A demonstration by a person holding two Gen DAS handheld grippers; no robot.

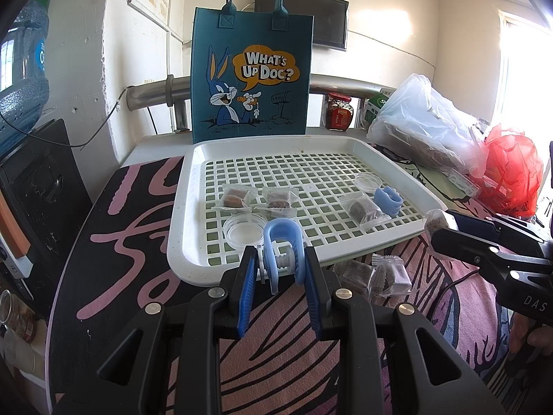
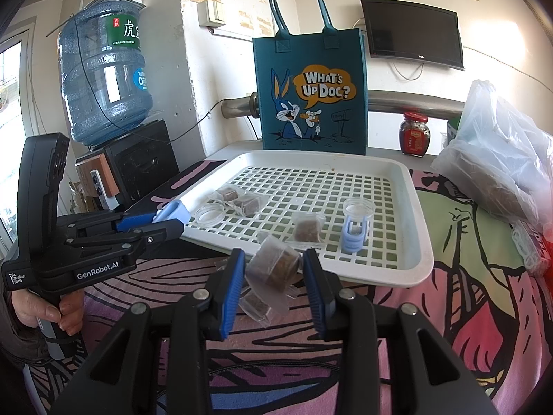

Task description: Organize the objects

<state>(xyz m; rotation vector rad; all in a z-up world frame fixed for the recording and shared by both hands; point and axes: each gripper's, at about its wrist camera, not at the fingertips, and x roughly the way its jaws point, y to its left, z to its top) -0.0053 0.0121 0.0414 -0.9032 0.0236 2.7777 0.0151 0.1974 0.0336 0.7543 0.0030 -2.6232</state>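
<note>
My left gripper (image 1: 280, 259) is shut on a light blue U-shaped clip (image 1: 281, 238) just over the near rim of the white grid tray (image 1: 193, 259). My right gripper (image 2: 273, 263) is shut on a clear-wrapped brown snack packet (image 2: 274, 266) in front of the tray (image 2: 411, 263). On the tray lie three more packets (image 1: 235, 199) (image 1: 278, 199) (image 1: 363, 211), two clear lids (image 1: 243, 230) (image 1: 369, 180) and a second blue clip (image 1: 389, 200). A blue cartoon tote bag (image 2: 311, 86) stands upright behind the tray.
Loose snack packets (image 1: 387, 273) lie on the patterned cloth near the tray's front edge. A red-lidded jar (image 2: 414, 135), a clear plastic bag (image 2: 501, 159) and a red bag (image 1: 511, 173) crowd the right side. A water bottle (image 2: 103, 79) stands at the left.
</note>
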